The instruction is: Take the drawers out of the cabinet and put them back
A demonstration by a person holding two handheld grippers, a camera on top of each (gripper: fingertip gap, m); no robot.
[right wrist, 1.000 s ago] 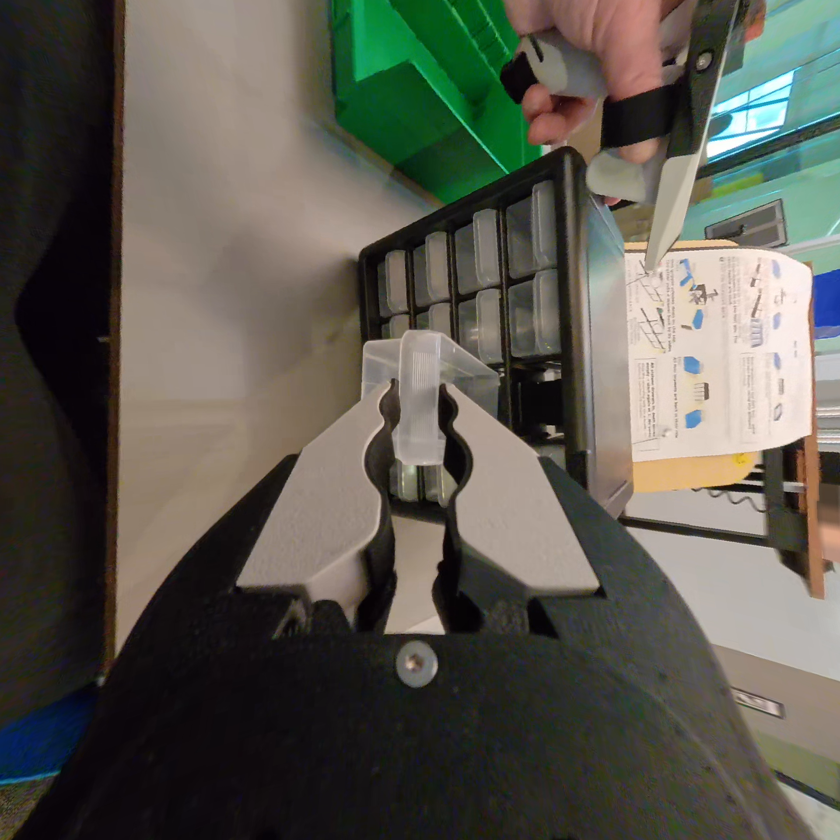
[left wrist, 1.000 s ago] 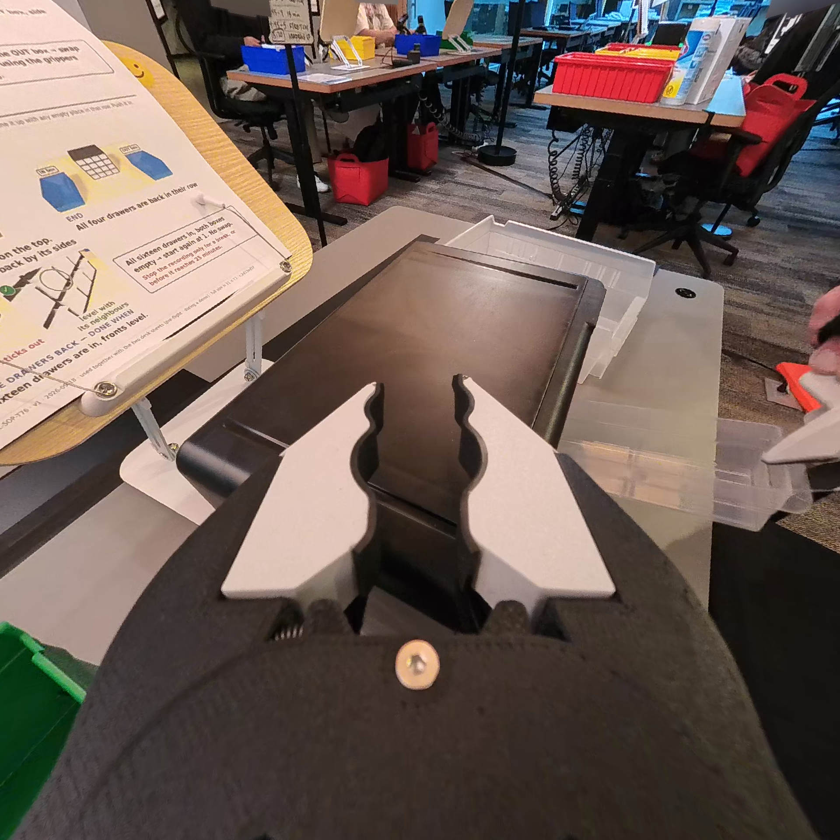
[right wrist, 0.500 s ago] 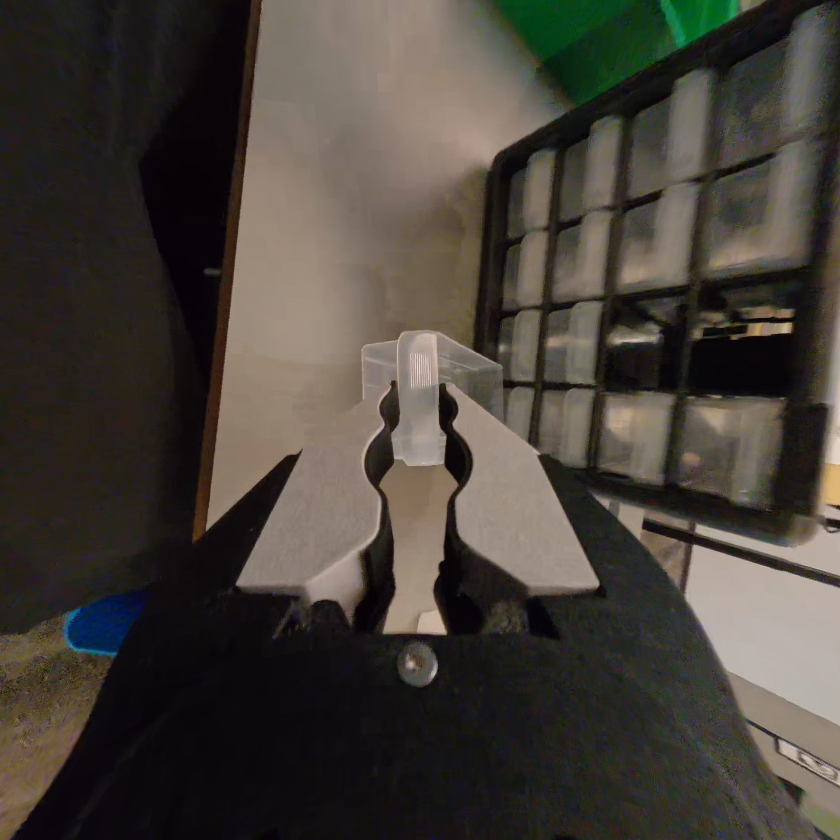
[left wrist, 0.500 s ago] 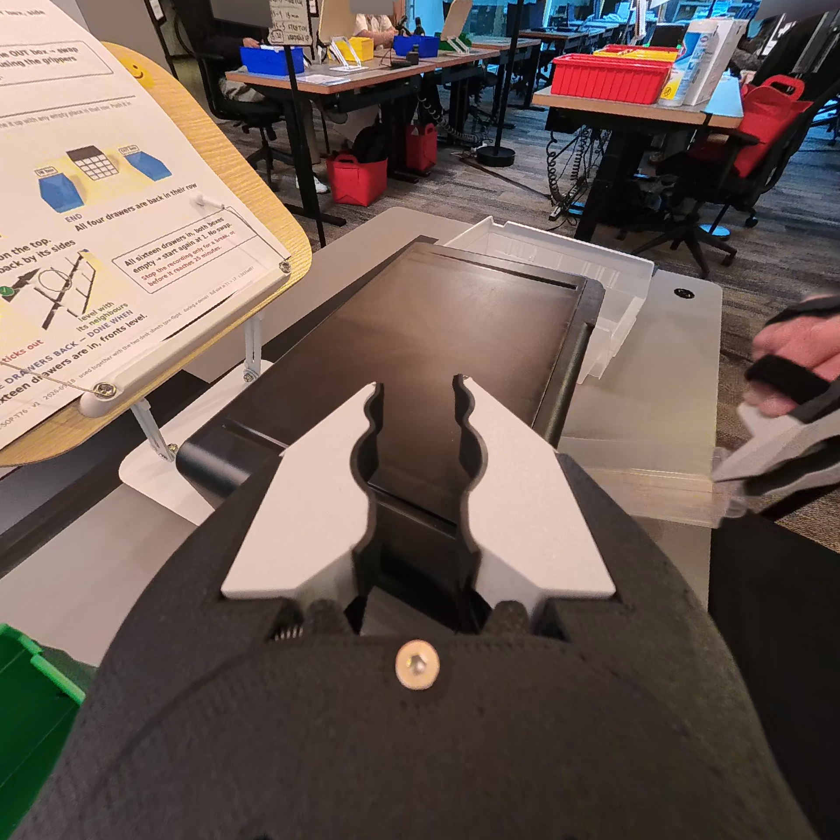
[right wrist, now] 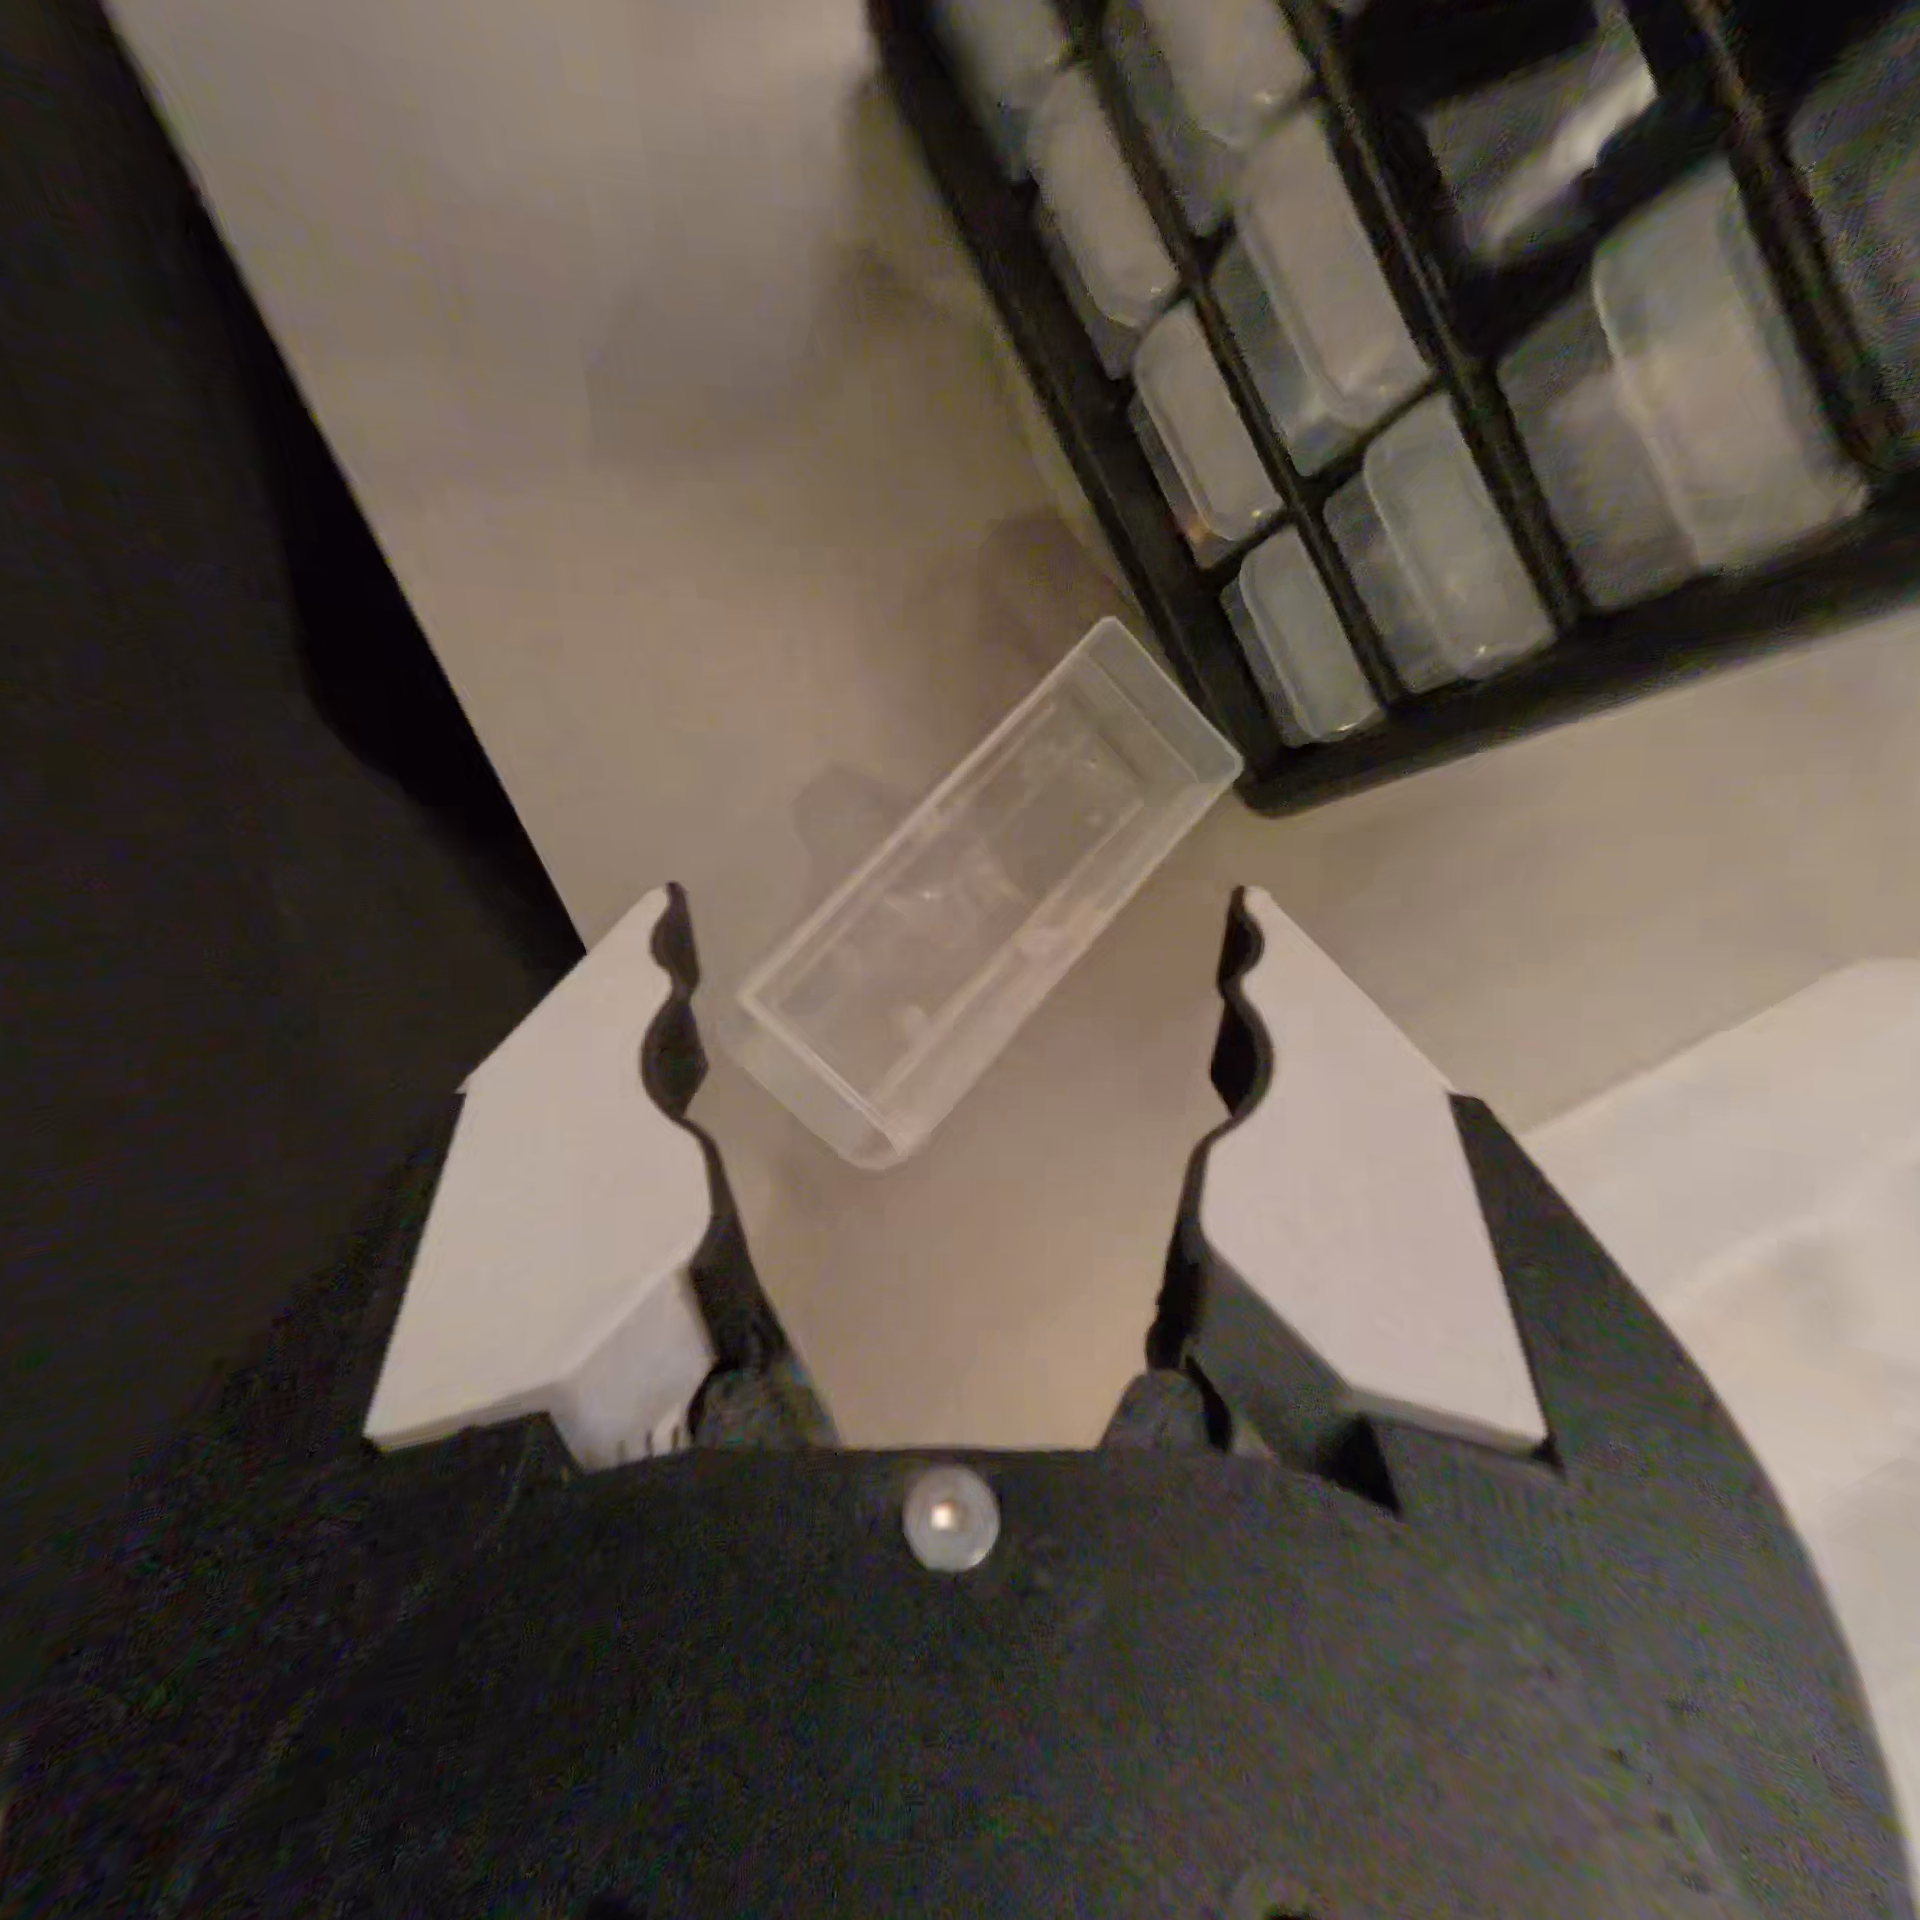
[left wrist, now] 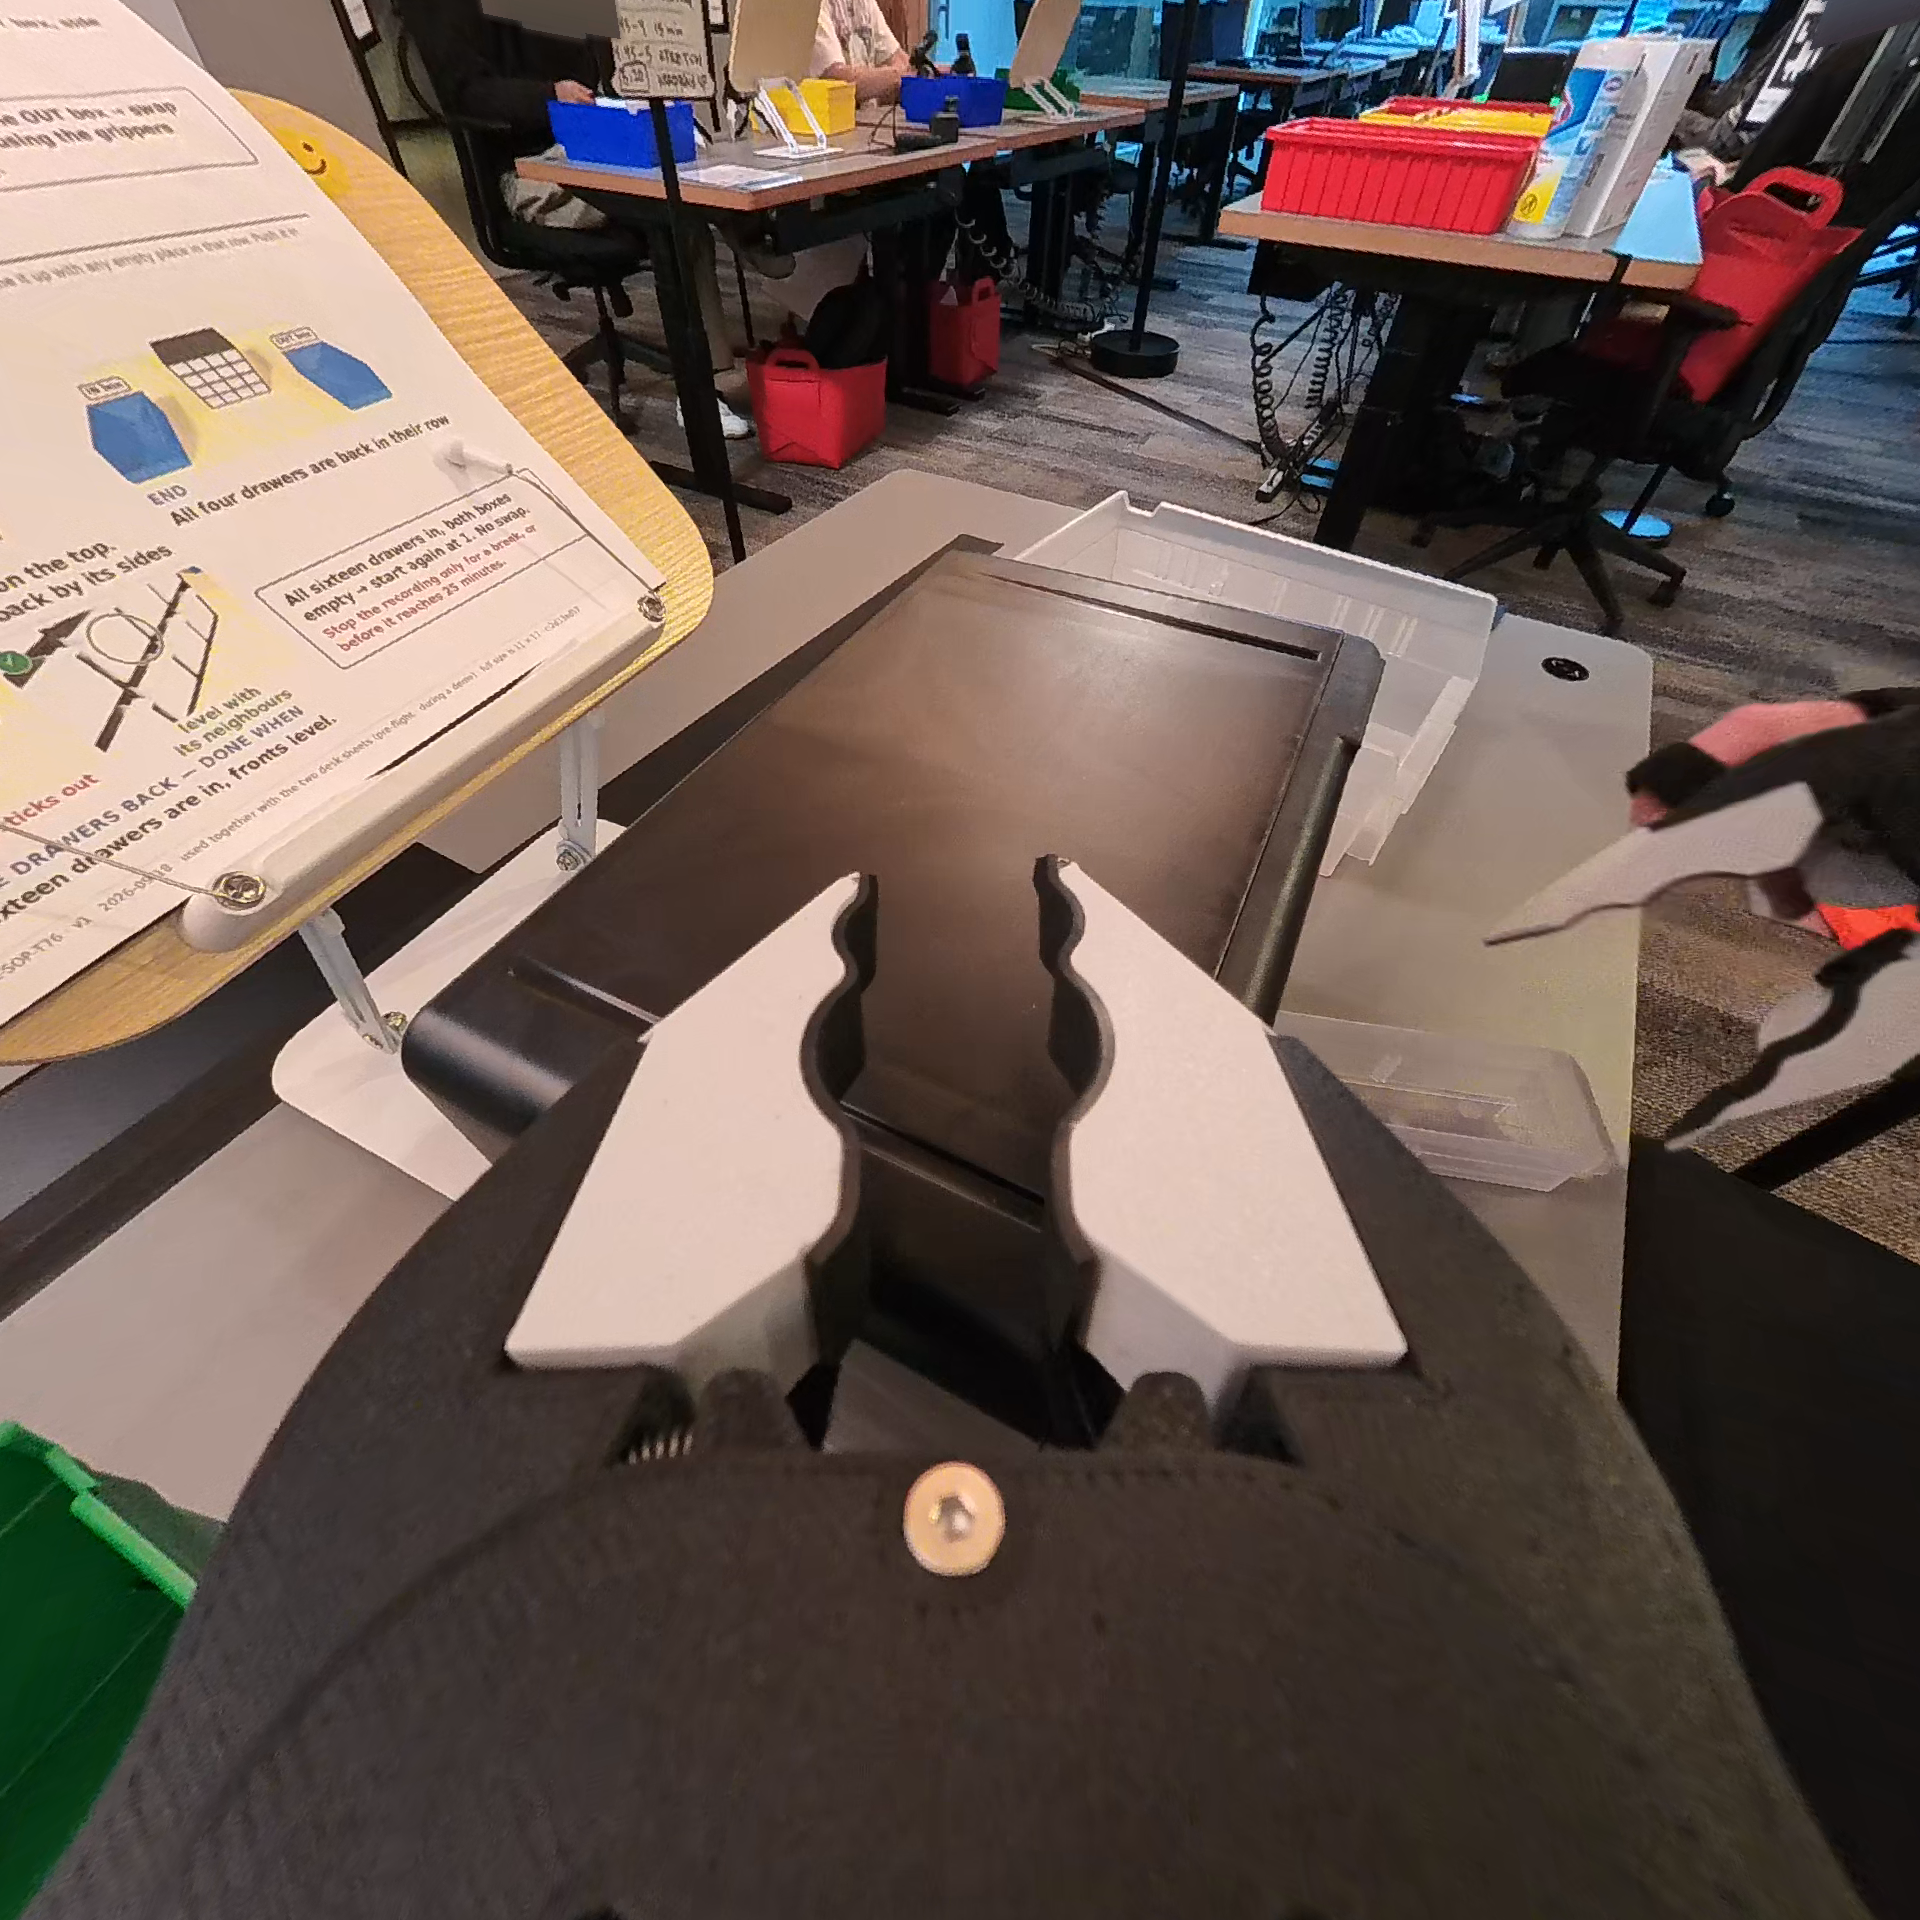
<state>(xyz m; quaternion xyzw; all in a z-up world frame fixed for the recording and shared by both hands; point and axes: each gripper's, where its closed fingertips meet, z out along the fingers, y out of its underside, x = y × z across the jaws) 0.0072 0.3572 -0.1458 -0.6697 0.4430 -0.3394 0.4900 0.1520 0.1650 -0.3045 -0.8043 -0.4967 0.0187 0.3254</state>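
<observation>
Right gripper (right wrist: 956,914) stands wide and empty above the clear drawer (right wrist: 987,883) lying askew on the counter (right wrist: 644,436) beside the cabinet (right wrist: 1455,343), left gripper (left wrist: 951,883) narrowly parted and empty; risk: angled regrasp slips

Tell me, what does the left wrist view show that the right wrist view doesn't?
Only the left wrist view shows the instruction sheet on its stand, the cabinet's black top, a green bin and the office beyond. Only the right wrist view shows the cabinet front with its grid of clear drawers. Both show the loose clear drawer lying on the table and the right gripper, fingers open.
</observation>
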